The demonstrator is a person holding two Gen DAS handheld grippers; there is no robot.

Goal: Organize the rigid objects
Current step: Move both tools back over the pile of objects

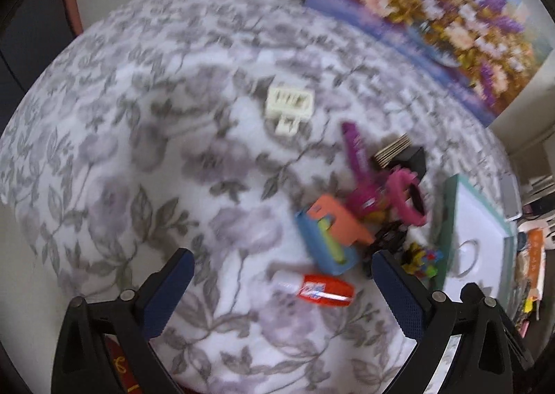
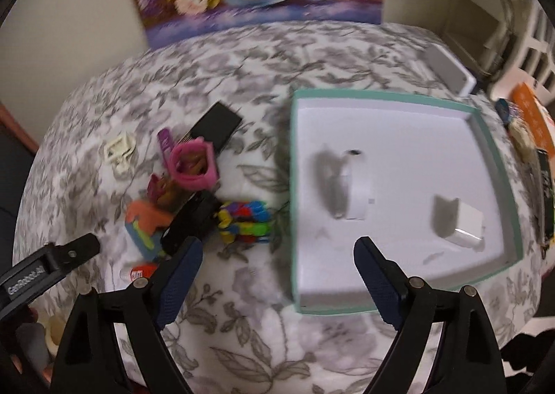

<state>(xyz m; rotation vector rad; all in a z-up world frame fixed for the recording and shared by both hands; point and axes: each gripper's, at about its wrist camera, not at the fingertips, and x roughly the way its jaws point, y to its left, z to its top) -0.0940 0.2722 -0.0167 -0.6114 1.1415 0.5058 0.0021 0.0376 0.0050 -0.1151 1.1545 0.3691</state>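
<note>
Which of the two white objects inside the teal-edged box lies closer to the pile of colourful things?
The long white object with a dark tip. It lies near the middle of the box, toward the pile's side, while the small white cube sits near the opposite wall.

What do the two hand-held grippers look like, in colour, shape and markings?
Both look alike. The left hand-held gripper and the right hand-held gripper each have a black triangular frame with round silver rivets and two dark blue, finely textured finger pads. In the right wrist view, the left one shows white lettering on its black side, too blurred to read.
</note>
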